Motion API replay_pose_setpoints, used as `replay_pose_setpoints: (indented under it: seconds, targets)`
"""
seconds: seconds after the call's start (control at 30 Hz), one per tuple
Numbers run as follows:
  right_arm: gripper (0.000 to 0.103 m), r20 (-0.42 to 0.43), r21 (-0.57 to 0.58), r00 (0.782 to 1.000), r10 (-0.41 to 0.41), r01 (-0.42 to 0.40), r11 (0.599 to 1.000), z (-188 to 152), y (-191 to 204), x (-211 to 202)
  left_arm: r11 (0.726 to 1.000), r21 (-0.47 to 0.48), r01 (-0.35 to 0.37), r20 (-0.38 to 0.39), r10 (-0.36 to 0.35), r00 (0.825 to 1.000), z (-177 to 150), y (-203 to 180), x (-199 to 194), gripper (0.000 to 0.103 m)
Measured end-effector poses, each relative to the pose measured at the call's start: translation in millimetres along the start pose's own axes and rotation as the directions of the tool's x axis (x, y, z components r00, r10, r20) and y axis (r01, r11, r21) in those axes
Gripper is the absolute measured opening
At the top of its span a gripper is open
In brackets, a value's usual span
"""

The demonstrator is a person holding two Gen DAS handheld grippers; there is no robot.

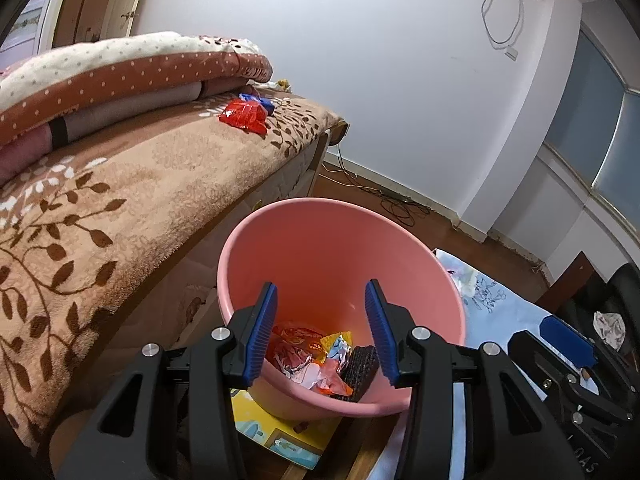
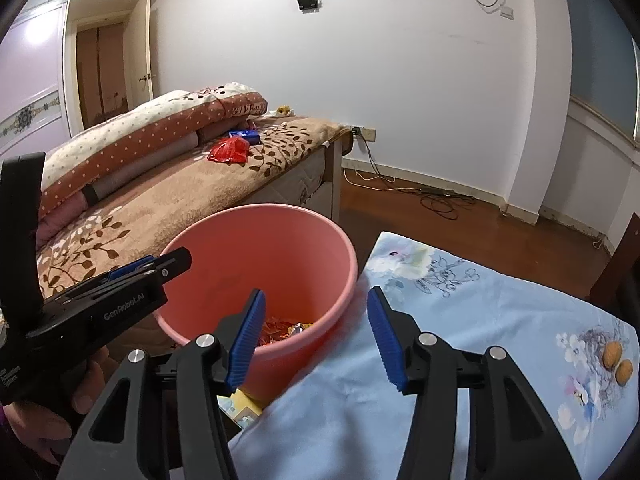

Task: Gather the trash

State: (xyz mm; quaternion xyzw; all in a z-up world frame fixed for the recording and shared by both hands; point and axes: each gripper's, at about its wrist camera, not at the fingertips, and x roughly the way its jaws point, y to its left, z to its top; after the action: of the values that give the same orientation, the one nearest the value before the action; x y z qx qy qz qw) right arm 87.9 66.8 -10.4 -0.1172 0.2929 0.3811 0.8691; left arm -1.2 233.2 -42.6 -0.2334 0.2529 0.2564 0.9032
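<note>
Far left on the bed (image 1: 120, 184): red wrapper (image 1: 245, 116) and blue wrapper (image 1: 256, 99) still uncollected. Near centre, pink bin (image 1: 320, 240) already holds several wrappers. Left gripper (image 1: 322, 334) and right gripper (image 2: 316, 340) both wide open, empty.

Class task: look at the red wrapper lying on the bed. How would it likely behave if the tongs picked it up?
The red wrapper looks crumpled and thin, so it would probably flop and crush rather than hold its shape. It seems light for its size, barely denting the bed blanket. Its shiny surface suggests it may slip between the pads.
</note>
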Motion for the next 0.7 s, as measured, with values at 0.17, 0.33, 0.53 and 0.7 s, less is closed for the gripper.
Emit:
replay_pose_setpoints:
  seconds: [0.17, 0.33, 0.53, 0.7]
  targets:
    - [0.053, 0.012, 0.020, 1.000, 0.002, -0.002, 1.000, -5, -7, -13, 1.000, 0.026, -0.008, 0.001, 0.008, 1.000, -4, -8, -10, 0.046]
    - [0.054, 0.027, 0.038, 1.000, 0.001, -0.002, 0.999, -11, -13, -27, 0.999, 0.051, -0.017, -0.002, 0.018, 1.000, -8, -16, -20, 0.046]
    - [0.061, 0.045, 0.067, 0.999, -0.002, -0.001, 0.998, -17, -21, -44, 0.995, 0.097, -0.008, -0.002, 0.008, 1.000, -14, -30, -37, 0.046]
    - [0.064, 0.057, 0.069, 0.998, -0.008, 0.004, 0.998, -24, -22, -58, 0.990, 0.139, -0.009, 0.002, 0.009, 1.000, -19, -44, -47, 0.046]
